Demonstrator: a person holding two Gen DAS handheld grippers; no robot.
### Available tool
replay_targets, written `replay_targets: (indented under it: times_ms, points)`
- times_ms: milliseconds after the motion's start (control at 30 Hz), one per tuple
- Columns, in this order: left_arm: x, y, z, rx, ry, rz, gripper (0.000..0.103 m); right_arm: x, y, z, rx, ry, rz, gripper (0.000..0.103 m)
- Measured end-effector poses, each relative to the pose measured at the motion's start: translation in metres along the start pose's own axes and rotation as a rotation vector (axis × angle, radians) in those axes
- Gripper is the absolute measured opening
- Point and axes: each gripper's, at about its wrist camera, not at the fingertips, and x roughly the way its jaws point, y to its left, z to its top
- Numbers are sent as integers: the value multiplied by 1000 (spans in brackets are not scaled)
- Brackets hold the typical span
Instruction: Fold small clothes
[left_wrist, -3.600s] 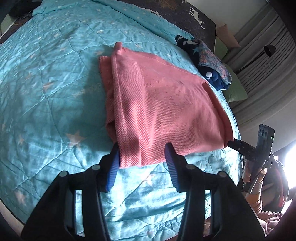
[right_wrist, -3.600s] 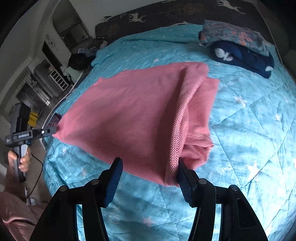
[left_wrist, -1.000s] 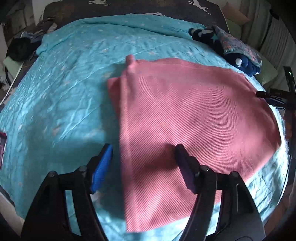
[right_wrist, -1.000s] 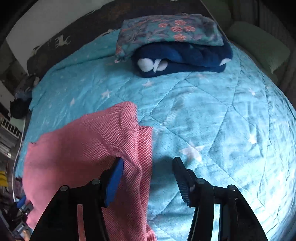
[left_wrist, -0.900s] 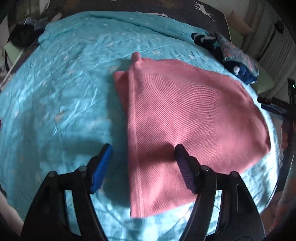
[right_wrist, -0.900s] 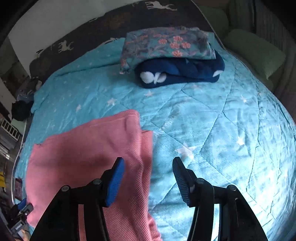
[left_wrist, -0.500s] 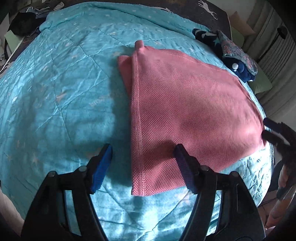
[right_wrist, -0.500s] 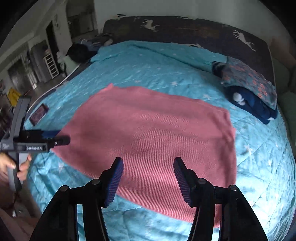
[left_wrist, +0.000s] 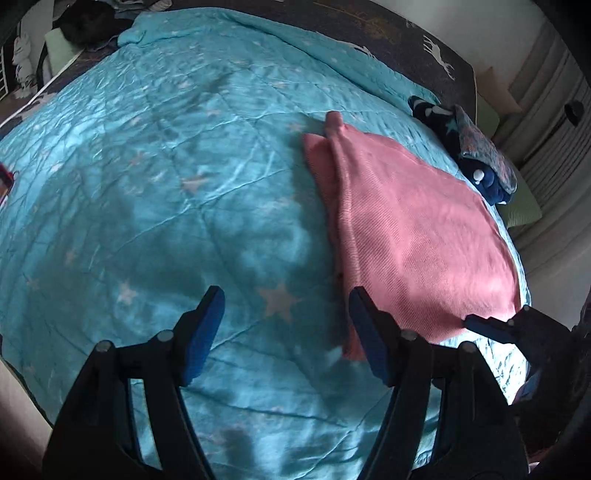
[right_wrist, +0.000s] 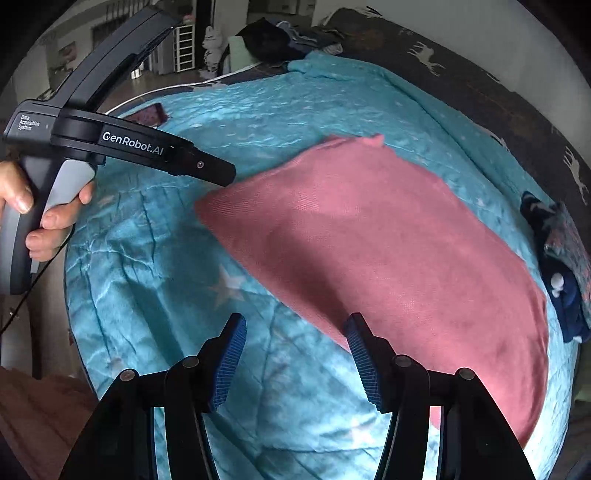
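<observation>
A pink knit garment (left_wrist: 417, 236) lies folded flat on the turquoise star-print bedspread (left_wrist: 155, 192), with a doubled edge along its left side. My left gripper (left_wrist: 286, 317) hovers open over bare bedspread just left of the garment's near corner, nothing between its pads. In the right wrist view the garment (right_wrist: 388, 240) spreads ahead and to the right. My right gripper (right_wrist: 295, 343) stands open above its near edge, holding nothing. The left gripper (right_wrist: 225, 176), held by a hand (right_wrist: 37, 214), points at the garment's left corner. The right gripper's tip (left_wrist: 491, 326) shows at the garment's near right corner.
A stack of folded clothes (left_wrist: 476, 158), navy under a floral piece, sits at the bed's far right, also seen as the stack (right_wrist: 565, 258). A dark deer-print cover (right_wrist: 480, 92) runs along the far side. A green pillow (left_wrist: 521, 210) lies beyond. A small dark item (right_wrist: 147, 112) rests near the bed's left edge.
The right gripper swung from the garment's far folded edge round to its near edge. The left gripper slid left, off the garment onto bare bedspread. The garment stayed flat.
</observation>
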Motion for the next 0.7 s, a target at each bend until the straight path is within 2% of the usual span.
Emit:
replay_targets:
  times_ms: [133, 267, 467, 500, 533, 600, 700]
  points:
    - [-8, 19, -2, -28, -15, 1, 70, 17, 25, 18, -75, -9, -47, 58]
    - [-14, 35, 0, -56, -27, -8, 70, 34, 41, 32, -135, -27, -164, 58]
    - [-14, 47, 4, -72, -30, -11, 70, 49, 44, 45, -93, -61, -286, 56]
    - [-12, 47, 5, -73, -27, -19, 70, 51, 41, 46, -74, -65, -287, 49]
    - [-11, 48, 7, -73, -24, -21, 70, 51, 39, 46, -48, -64, -274, 26]
    - [-9, 47, 9, -71, -22, -30, 70, 50, 28, 47, 41, -55, -229, 6]
    - [-8, 45, 14, -69, -23, -49, 70, 34, 3, 44, 189, -102, -143, 6]
